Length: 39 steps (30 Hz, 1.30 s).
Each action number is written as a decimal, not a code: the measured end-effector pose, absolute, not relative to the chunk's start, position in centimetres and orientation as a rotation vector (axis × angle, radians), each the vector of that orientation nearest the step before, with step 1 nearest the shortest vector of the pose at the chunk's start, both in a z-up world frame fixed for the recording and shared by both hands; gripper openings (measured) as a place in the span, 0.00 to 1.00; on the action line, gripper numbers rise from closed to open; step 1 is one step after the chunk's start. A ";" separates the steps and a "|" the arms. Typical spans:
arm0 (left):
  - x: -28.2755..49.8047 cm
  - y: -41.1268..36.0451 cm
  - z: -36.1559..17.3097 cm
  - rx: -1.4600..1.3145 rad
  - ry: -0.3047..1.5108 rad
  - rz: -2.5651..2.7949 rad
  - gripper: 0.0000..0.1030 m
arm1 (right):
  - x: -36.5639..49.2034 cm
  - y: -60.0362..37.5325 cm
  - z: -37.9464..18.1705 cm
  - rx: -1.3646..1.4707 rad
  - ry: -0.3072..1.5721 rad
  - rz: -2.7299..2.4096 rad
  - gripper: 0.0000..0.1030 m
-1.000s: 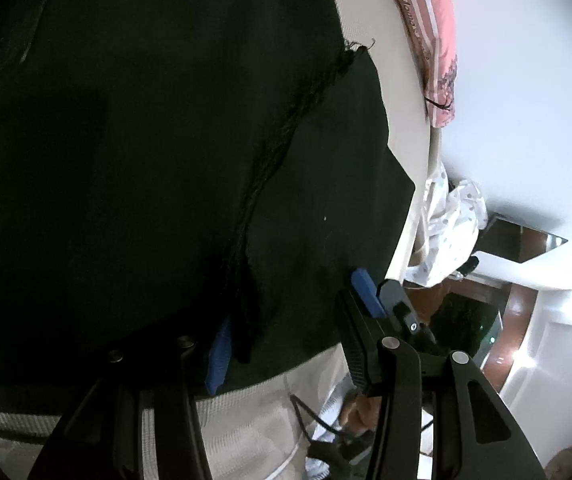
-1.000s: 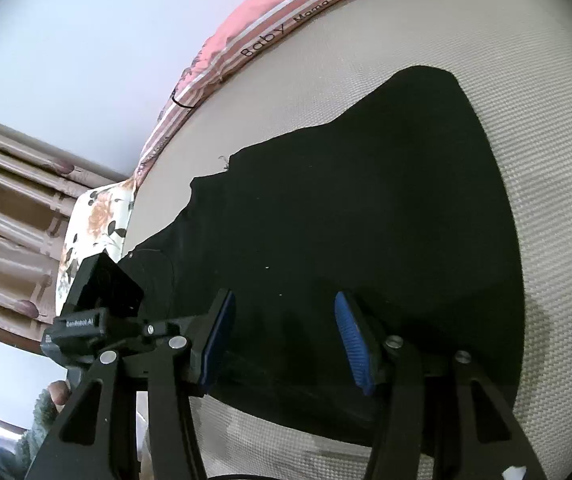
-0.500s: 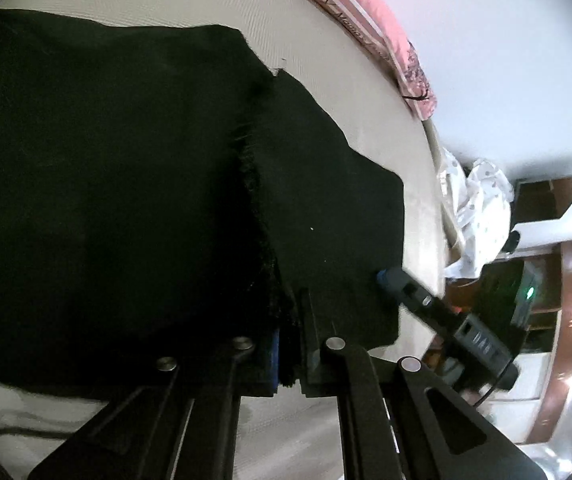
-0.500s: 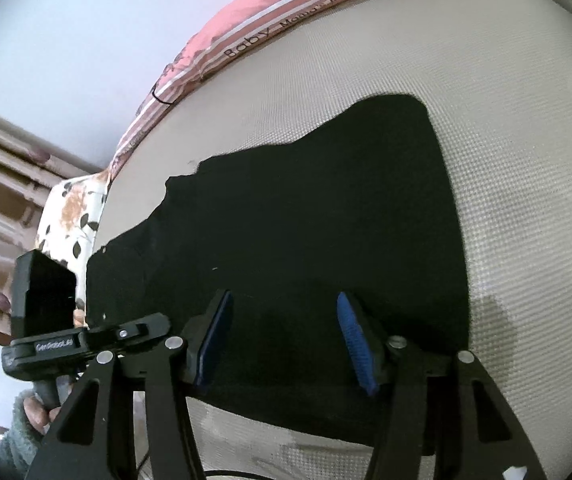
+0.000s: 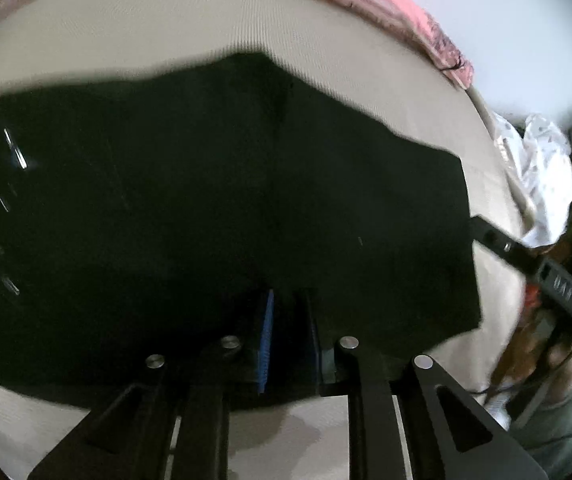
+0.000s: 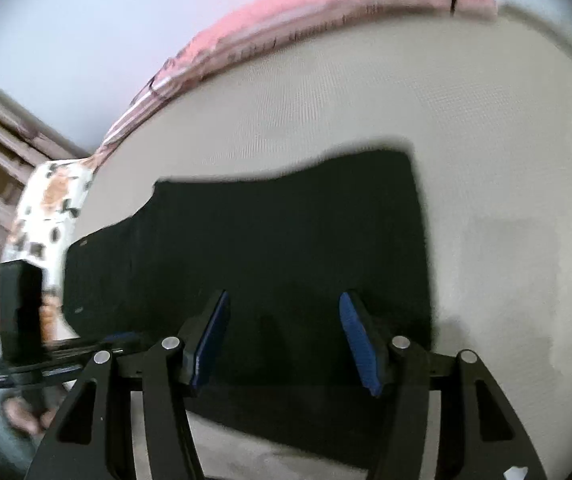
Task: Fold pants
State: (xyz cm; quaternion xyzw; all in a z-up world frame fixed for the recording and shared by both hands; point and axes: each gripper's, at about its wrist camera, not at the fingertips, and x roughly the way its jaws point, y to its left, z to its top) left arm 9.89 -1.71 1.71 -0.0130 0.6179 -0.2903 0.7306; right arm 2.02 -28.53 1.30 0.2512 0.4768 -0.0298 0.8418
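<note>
The left gripper (image 5: pixel 289 340) sits at the bottom centre of its own view with only a narrow slit between its blue-padded fingers (image 5: pixel 266 340); its jaws are opening, and whether any cloth lies in the slit cannot be told against the dark fabric. Nothing looks pinched or lifted there. The right gripper (image 6: pixel 284 336), low in the middle of its view, is parted wide, with its blue pads (image 6: pixel 359 344) standing clear on either side of open space above the garment and gripping nothing. The black pants (image 5: pixel 214 208) lie flat on a beige woven bed surface (image 5: pixel 146 28), filling the middle and left of the left wrist view and the centre of the right wrist view, their edges a little blurred. A pink striped cloth (image 6: pixel 305 20) runs along the far edge of the bed at the top. A patterned white fabric (image 6: pixel 48 208) lies at the left of the right wrist view.
</note>
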 end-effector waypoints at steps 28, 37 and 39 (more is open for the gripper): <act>11.4 -7.7 1.5 0.204 1.186 -0.718 0.17 | 4.3 -28.7 -1.2 0.375 1.069 -0.089 0.47; 6.4 -5.1 1.3 0.309 1.138 -0.651 0.19 | 0.6 -24.5 -1.4 0.344 1.113 -0.047 0.50; 6.4 -4.6 1.3 0.283 1.148 -0.643 0.19 | 0.2 -23.5 -1.4 0.322 1.118 -0.034 0.53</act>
